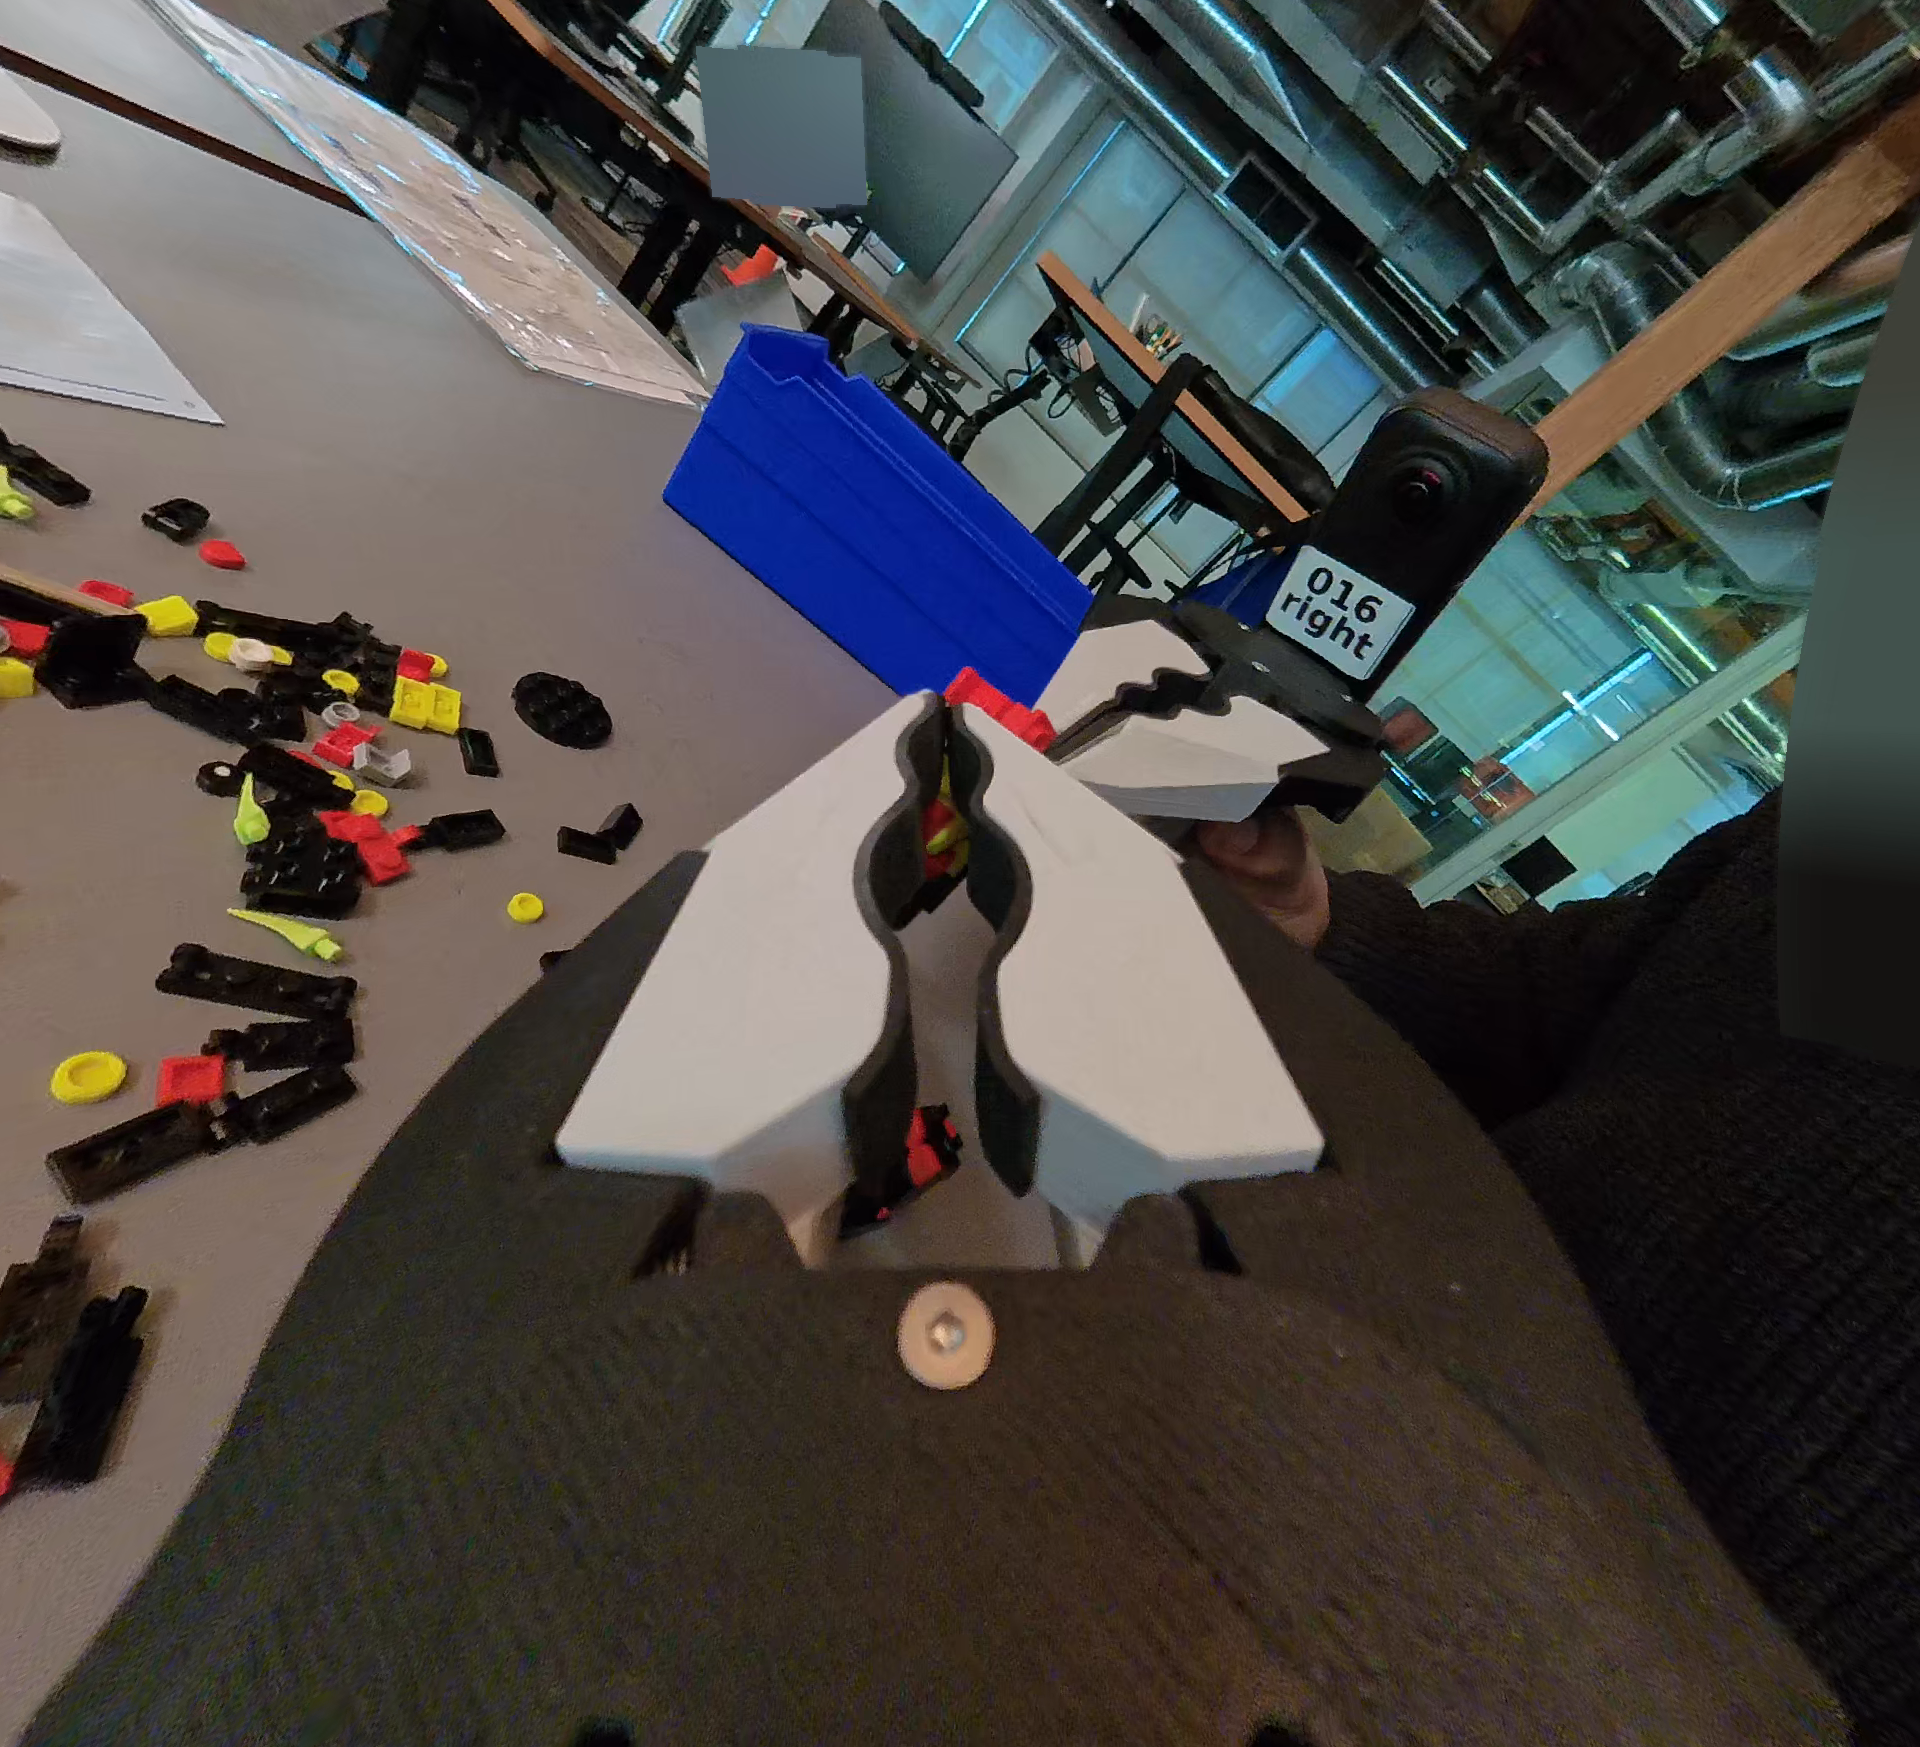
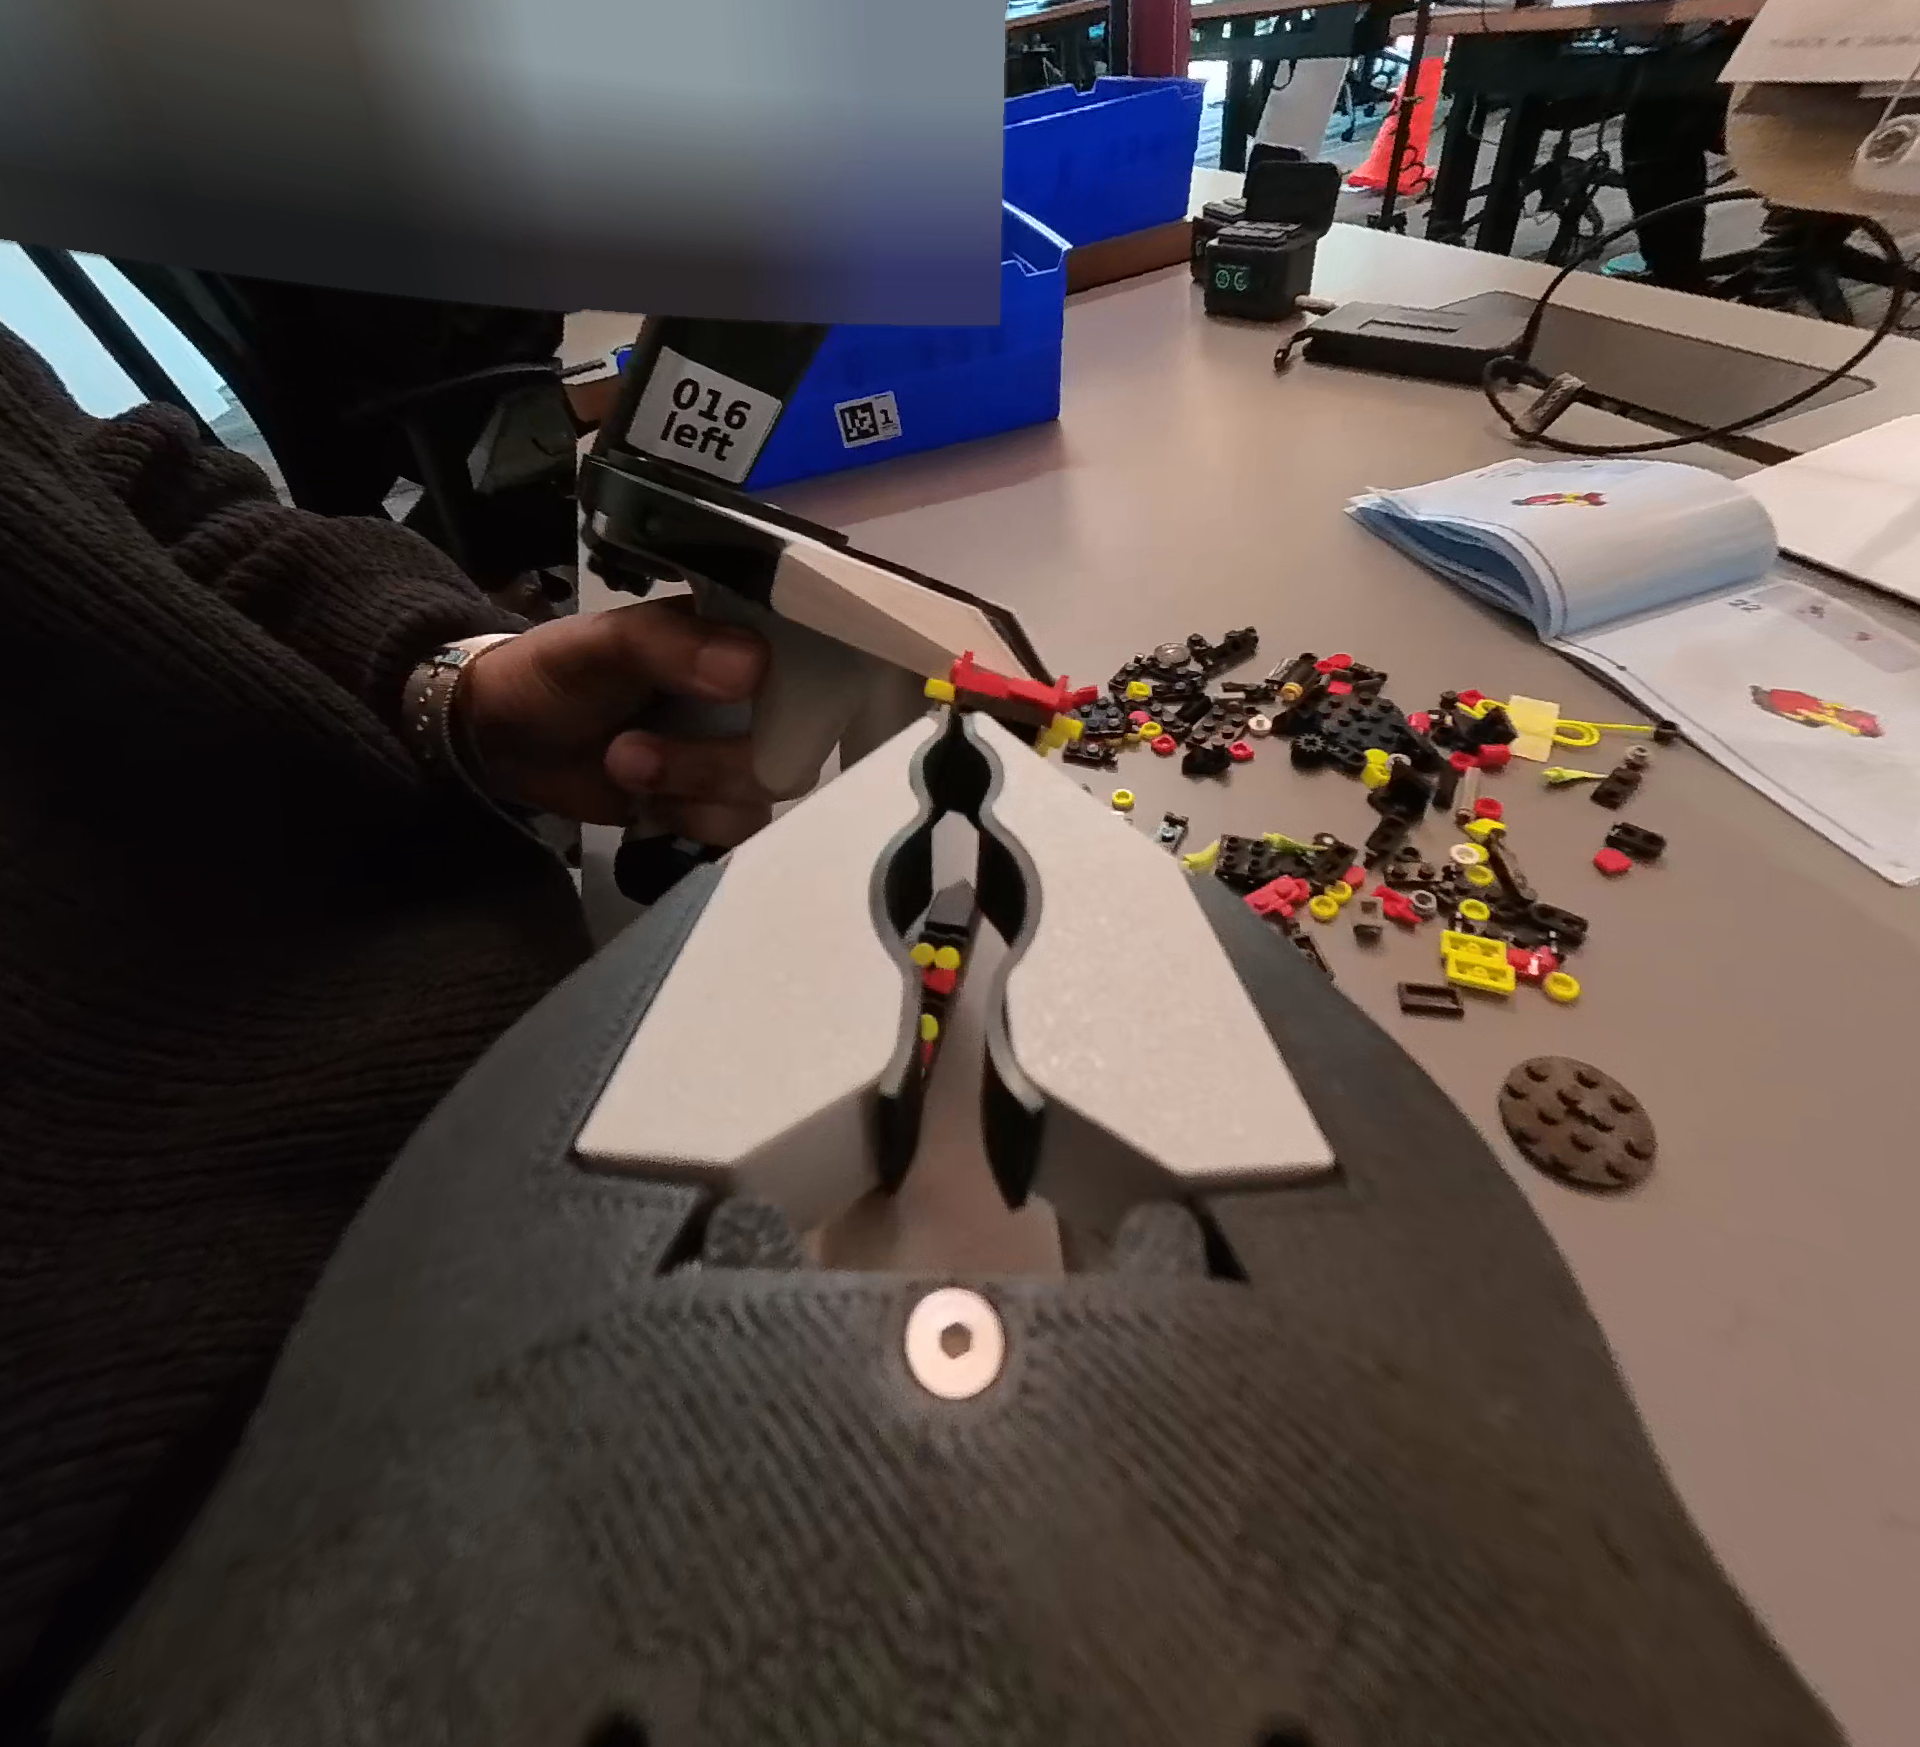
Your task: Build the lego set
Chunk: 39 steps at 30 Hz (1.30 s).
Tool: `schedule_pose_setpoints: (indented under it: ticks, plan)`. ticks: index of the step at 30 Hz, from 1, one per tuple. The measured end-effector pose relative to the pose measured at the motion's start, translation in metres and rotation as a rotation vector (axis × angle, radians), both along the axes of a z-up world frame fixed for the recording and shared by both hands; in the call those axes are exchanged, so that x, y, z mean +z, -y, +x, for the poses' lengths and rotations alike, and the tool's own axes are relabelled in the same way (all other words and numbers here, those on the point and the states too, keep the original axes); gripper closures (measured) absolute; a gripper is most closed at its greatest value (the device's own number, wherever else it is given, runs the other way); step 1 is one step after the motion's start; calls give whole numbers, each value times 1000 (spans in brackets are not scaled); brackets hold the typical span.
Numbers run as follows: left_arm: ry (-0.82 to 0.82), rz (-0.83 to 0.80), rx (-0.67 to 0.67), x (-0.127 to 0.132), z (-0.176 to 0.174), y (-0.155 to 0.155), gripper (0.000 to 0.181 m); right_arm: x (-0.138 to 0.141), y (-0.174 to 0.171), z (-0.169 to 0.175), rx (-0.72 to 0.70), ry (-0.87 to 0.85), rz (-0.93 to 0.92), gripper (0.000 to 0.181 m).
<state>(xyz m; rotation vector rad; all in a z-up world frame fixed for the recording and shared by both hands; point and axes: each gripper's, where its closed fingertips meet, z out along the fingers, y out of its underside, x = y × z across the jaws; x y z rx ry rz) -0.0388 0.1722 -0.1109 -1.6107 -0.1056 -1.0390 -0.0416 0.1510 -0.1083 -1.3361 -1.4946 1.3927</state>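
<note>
1. The grey table [image 2: 1299,471] is carrying everything, with a person in a dark knitted sleeve [image 2: 208,658] sitting at its edge and gripping a tool in each hand.
2. Two blue bins [image 2: 935,388] are standing at the far side of the table; one blue bin shows in the left wrist view too [image 1: 862,534].
3. An open instruction booklet [image 2: 1558,544] is lying to the right of the bricks.
4. A scatter of loose black, red and yellow lego pieces [image 2: 1382,824] is spreading over the table, with a round black plate [image 2: 1577,1123] lying apart from it, nearer the person.
5. The left gripper [image 1: 948,710] is holding its jaws squeezed together on a small red, yellow and black lego assembly [image 2: 1003,687], which is sticking out past the fingertips, raised above the table.
6. The right gripper [image 2: 956,721] is meeting the left one tip to tip, its jaws pressed nearly together; the tips are sitting right against the same assembly, though I cannot tell whether they are pinching it.
7. A thin black piece with yellow and red studs [image 2: 940,970] is showing in the gap between the right gripper's fingers, farther back.
</note>
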Motion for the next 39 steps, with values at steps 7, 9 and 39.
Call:
schedule_pose_setpoints:
  ticks: [7,9,39]
  plan:
    - [-36,54,-7,8,4,3,181,8,4,4,51,-44,-64,181]
    - [-44,67,-7,10,4,4,181,11,3,4,55,-59,-76,181]
    - [-326,190,-187,8,24,22,181,12,19,23,284,-9,-355,181]
